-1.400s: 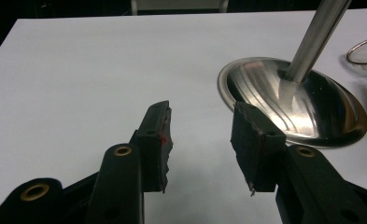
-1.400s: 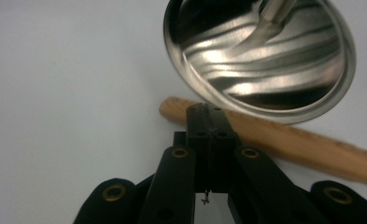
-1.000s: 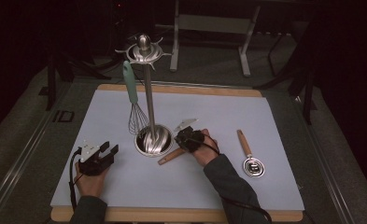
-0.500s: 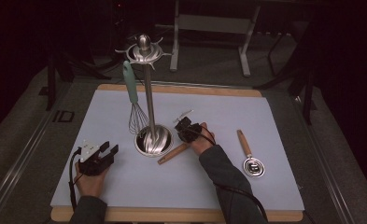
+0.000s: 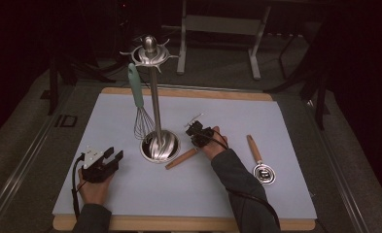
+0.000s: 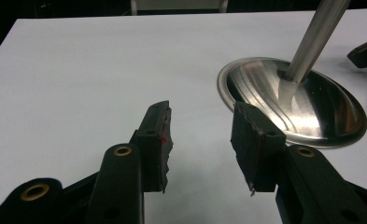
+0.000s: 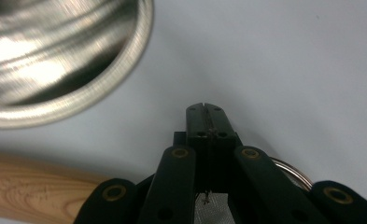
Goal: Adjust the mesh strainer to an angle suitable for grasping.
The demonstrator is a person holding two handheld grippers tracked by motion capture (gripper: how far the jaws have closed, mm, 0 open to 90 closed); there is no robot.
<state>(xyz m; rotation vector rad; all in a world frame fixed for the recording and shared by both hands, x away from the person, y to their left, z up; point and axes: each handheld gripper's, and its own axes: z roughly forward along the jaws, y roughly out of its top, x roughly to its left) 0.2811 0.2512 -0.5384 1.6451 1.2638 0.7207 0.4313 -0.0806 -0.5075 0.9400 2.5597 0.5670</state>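
One wooden handle (image 5: 181,158) runs under the right claw (image 5: 194,132), its far end hidden.

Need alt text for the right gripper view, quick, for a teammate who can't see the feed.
The right claw points down at the pale mat with its jaws shut together. A wooden handle lies at lower left, a metal ring peeks out behind the claw's right side, and the shiny round stand base sits at upper left.
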